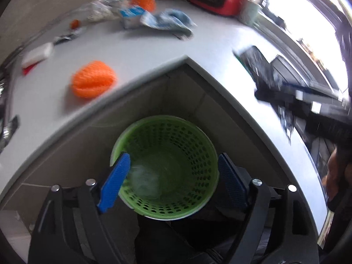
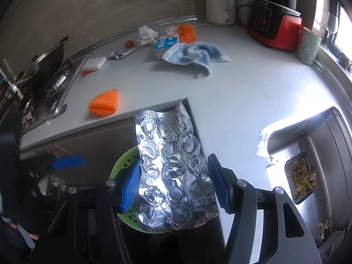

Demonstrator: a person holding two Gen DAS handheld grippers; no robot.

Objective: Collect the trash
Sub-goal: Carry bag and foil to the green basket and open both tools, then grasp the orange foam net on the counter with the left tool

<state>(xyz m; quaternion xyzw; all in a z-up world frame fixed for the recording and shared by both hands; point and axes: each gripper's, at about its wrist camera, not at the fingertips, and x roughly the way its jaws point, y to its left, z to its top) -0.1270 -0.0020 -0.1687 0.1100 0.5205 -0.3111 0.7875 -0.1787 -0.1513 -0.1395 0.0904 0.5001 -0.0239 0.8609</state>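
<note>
A green perforated bin (image 1: 167, 167) stands on the floor below the counter corner; its rim also shows in the right wrist view (image 2: 120, 167). My left gripper (image 1: 173, 176) is open above the bin, with a pale crumpled piece (image 1: 143, 182) blurred inside the bin near its left pad. My right gripper (image 2: 173, 182) is over the bin with a crumpled silver blister pack (image 2: 169, 167) between its blue pads; the right pad stands slightly apart from the foil. An orange foam net (image 2: 105, 104) lies on the counter.
On the grey counter (image 2: 231, 92) lie a blue towel (image 2: 198, 55), a milk carton (image 2: 165, 44), crumpled tissue (image 2: 147, 35), a second orange net (image 2: 187, 33), a wrapper (image 2: 121, 54) and a white sponge (image 2: 94, 63). Sink (image 2: 308, 154) at right, stove (image 2: 44, 72) at left, red blender (image 2: 275, 22) behind.
</note>
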